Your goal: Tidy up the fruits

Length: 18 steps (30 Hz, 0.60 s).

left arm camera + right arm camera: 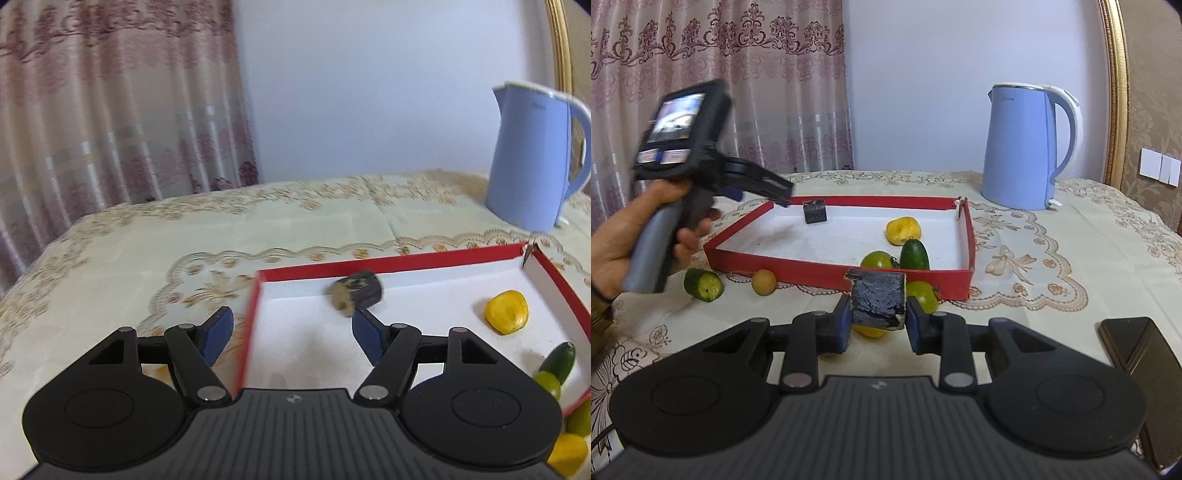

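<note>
While a dark cut piece (pixel 878 302) is clamped between the right gripper's (pixel 878 325) pads just before the red tray (pixel 834 275), another dark piece (pixel 356 295) lies inside near the far wall, beyond the left gripper's (pixel 291 332) parted, empty jaws.

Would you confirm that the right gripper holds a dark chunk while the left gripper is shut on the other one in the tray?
Not quite: the left wrist view shows the left gripper open, the dark chunk lying free in the tray. The right gripper does hold its chunk.
</note>
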{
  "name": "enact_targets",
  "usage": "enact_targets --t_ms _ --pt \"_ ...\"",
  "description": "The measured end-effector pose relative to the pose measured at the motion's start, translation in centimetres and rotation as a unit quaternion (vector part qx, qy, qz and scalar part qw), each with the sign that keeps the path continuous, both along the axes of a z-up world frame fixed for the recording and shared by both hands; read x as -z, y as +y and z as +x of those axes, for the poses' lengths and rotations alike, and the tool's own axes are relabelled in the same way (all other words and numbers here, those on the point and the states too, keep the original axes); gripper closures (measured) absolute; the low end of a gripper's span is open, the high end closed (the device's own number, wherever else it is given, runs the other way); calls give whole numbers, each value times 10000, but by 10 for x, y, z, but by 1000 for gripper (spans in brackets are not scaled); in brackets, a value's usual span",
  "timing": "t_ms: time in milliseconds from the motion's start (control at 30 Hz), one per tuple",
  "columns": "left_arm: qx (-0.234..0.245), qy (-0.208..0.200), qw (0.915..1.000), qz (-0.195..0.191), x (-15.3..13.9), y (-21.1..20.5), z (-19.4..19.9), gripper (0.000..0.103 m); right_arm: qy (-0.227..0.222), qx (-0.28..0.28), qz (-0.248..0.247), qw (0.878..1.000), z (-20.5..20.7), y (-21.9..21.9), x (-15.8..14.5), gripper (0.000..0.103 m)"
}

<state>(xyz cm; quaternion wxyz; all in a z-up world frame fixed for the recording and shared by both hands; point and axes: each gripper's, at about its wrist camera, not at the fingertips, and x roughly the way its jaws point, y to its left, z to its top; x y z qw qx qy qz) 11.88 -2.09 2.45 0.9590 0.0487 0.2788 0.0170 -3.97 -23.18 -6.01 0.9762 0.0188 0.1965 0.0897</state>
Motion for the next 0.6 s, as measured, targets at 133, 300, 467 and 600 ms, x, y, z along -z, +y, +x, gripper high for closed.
enact_targets --t_ms 133,300,467,600 --pt "-117 -296 9992 -259 -4 24 -48 32 -95 -37 47 9999 1 3 -2 75" --pt "-131 -427 9980 -439 11 40 -95 32 -151 -94 124 9998 2 6 -4 75" --pt "14 -430 9981 -430 21 46 -105 32 -213 -134 120 9996 -1 8 -7 79" --pt "110 -438 9981 -410 15 44 -93 32 -197 -141 108 9996 -1 10 -7 79"
